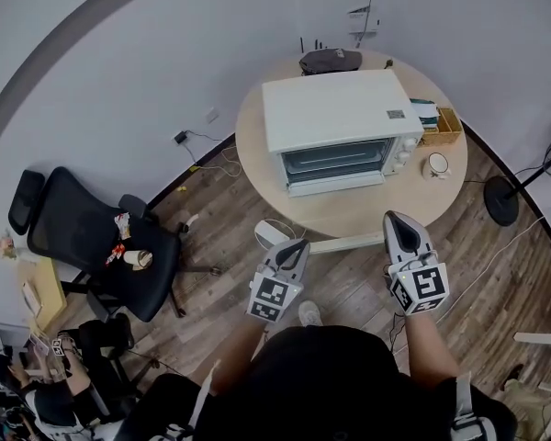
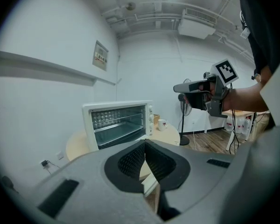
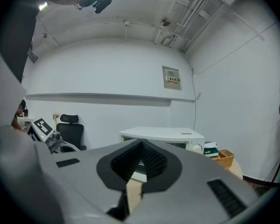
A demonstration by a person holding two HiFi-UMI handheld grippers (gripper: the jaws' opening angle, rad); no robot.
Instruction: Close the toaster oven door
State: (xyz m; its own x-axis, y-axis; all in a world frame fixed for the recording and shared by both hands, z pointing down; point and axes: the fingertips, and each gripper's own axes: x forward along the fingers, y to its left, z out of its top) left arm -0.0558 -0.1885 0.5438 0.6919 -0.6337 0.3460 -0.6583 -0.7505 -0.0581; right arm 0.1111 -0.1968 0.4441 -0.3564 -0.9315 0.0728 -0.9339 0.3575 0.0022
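Left gripper (image 2: 144, 143) closed before toaster oven (image 2: 119, 122)

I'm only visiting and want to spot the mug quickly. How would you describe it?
Find the round wooden table near the white wall, with the white toaster oven on it. The mug stands to the oven's right, next to the knobs. It is white with a small red mark, unlike the brown basket behind it.

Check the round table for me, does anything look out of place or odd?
The toaster oven has its door folded down open toward the table edge, leaving the wire rack exposed. Nothing else stands out: the mug beside it sits upright, and nothing looks spilled.
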